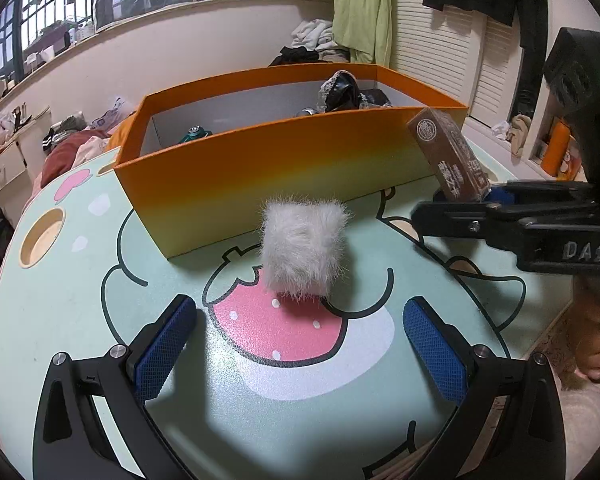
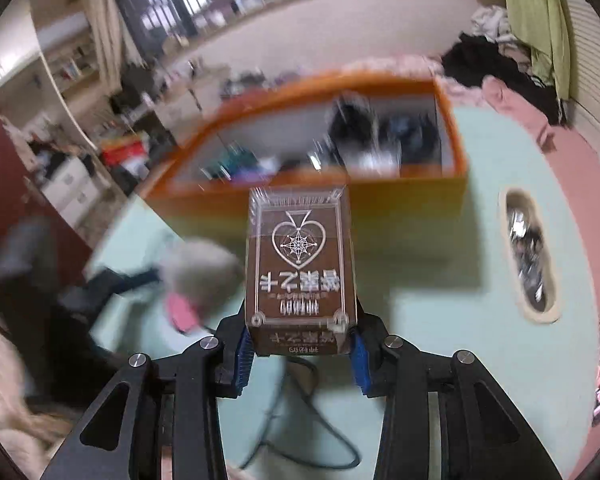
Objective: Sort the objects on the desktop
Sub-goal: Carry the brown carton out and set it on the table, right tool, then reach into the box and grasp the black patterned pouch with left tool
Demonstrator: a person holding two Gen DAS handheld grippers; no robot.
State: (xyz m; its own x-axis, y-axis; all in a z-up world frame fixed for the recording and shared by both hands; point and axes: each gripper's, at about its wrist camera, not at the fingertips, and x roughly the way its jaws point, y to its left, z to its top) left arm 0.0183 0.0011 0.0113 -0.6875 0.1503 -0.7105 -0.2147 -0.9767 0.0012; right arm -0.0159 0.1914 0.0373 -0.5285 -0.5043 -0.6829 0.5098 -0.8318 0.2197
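Several items already lie in the orange box (image 1: 284,160); right hand-held gripper (image 2: 300,350) clamps the brown card box (image 2: 300,264) short of it, while left hand-held gripper (image 1: 300,344) stands open before the furry cube (image 1: 302,246) on the desk (image 1: 72,300).

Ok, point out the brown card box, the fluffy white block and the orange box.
brown card box (image 2: 300,264), right wrist view, printed top face.
fluffy white block (image 1: 302,246), left wrist view, front furry face.
orange box (image 1: 276,176), left wrist view, near outer wall.
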